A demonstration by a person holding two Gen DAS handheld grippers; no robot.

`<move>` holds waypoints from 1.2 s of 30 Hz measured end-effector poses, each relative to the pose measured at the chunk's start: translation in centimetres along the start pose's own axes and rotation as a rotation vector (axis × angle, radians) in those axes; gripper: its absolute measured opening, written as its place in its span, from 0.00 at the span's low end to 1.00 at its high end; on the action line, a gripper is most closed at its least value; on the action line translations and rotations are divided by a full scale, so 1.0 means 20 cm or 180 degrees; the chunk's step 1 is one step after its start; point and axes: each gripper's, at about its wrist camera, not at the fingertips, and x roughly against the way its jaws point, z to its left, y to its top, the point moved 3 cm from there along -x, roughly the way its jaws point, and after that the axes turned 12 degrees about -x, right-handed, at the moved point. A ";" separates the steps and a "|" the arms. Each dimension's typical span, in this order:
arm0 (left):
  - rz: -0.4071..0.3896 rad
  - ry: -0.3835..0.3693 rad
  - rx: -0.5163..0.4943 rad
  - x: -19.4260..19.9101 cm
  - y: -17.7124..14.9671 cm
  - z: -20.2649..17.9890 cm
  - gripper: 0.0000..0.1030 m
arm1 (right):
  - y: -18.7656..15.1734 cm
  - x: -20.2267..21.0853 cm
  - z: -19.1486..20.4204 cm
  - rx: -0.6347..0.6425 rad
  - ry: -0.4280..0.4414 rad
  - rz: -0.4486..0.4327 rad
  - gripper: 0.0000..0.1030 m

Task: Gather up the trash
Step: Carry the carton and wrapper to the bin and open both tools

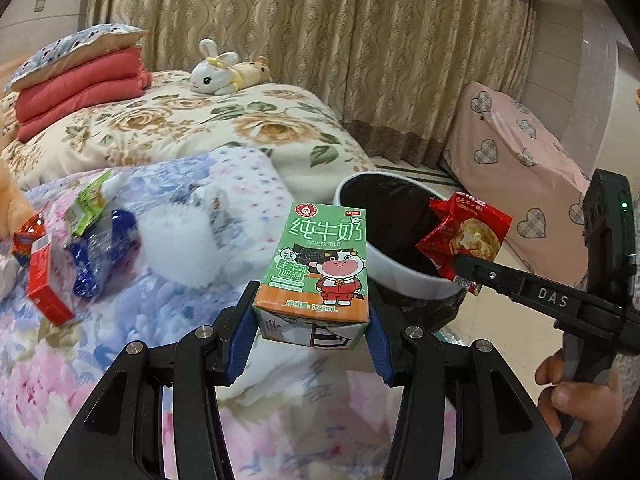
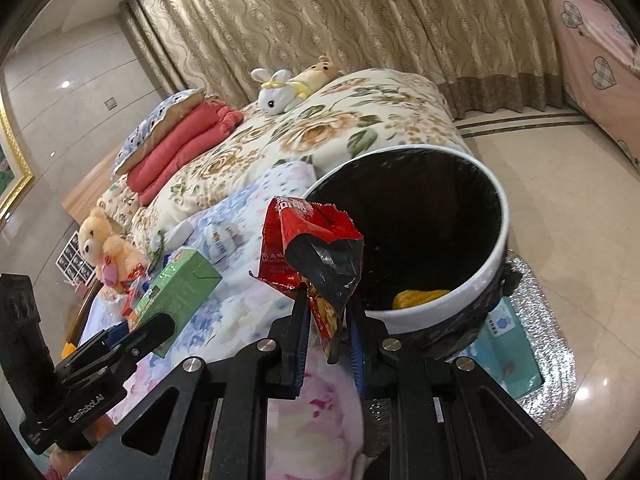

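While clamped, milk carton (image 1: 316, 268) between left tongs (image 1: 312, 312)

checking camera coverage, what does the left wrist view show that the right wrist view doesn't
Only the left wrist view: a blue bottle and red box on the bed, and the milk carton front. Only the right: a yellow item inside the bin, a teddy bear. Both: carton, red snack wrapper, bin, white rabbit toy.
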 end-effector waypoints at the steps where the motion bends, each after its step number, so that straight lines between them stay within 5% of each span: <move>1: -0.0004 -0.0005 -0.0012 -0.01 0.01 -0.01 0.47 | 0.01 0.00 -0.01 -0.0006 -0.0016 -0.0007 0.18; 36: 0.0177 -0.0281 -0.0384 -0.41 0.31 -0.31 0.47 | 0.32 -0.14 -0.28 -0.0215 -0.0235 0.0155 0.27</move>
